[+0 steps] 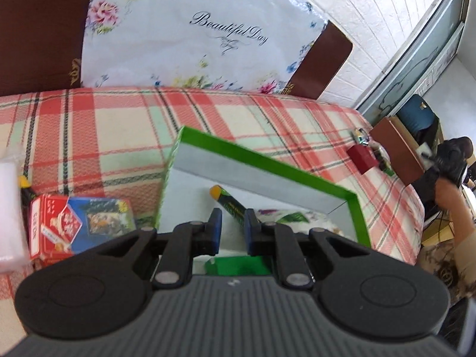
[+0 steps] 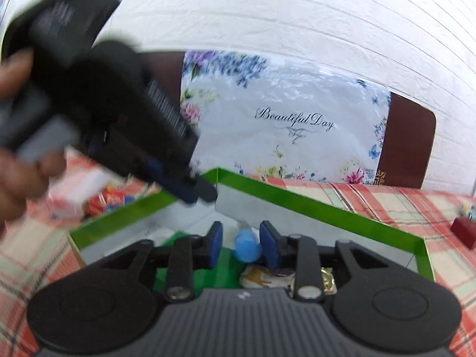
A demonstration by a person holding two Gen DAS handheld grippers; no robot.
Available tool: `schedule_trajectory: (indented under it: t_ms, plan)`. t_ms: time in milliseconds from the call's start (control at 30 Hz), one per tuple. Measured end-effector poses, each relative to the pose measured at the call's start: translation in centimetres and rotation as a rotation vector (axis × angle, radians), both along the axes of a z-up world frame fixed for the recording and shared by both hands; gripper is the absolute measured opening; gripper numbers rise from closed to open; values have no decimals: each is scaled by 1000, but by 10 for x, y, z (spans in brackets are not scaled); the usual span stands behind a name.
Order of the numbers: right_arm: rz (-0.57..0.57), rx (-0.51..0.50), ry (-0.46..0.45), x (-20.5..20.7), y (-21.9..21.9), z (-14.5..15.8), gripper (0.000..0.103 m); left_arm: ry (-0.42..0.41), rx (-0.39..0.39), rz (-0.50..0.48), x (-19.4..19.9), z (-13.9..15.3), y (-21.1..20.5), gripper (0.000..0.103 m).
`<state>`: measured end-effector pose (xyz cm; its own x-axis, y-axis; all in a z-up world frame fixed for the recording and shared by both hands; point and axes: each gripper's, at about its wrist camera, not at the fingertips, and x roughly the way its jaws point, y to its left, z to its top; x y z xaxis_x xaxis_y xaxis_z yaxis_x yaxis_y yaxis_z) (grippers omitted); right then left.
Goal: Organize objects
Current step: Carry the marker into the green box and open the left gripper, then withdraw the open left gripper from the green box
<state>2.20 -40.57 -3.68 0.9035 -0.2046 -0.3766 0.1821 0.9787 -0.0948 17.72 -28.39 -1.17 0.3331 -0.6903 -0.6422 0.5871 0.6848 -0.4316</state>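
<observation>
Green cardboard rims the open box (image 1: 355,208) that lies on the plaid cloth (image 1: 119,125), directly under and ahead of both tongs. The left tongs (image 1: 233,223) are drawn together as near as they go, and I see nothing clamped in them. A dark pen with a yellow cap (image 1: 227,203) lies on the box floor just beyond their tips, and a flowered packet (image 1: 285,220) lies to their right.

The right tongs (image 2: 241,227) stand a little apart. A light blue capped thing (image 2: 246,245) sits between the pads. It seems to lean on the right pad and is free from the left one, so I judge it is not gripped. It is over the inside of the box.

The step in hand seems to be putting small things into the box, with the blue thing being delivered there.

Outside the box some things wait: a red and blue card pack (image 1: 80,223) to the left of the left tongs, and a small red block (image 1: 361,159) far to their right. The next move probably calls for drawing the right tongs clear of the blue thing, then opening one pair wide over an object outside.
</observation>
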Motion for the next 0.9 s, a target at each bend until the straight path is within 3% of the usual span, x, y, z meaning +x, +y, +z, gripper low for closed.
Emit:
schedule_trajectory:
  t_ms: [233, 467, 900]
  plan:
    - [-7, 17, -26, -17, 17, 3, 33, -98, 69, 26, -26, 3, 27, 18]
    - [-35, 116, -51, -47, 35, 14, 34, -198, 111, 50, -65, 9, 56, 18]
    - [-28, 250, 26, -74, 72, 10, 37, -226, 242, 171, -101, -15, 119, 18]
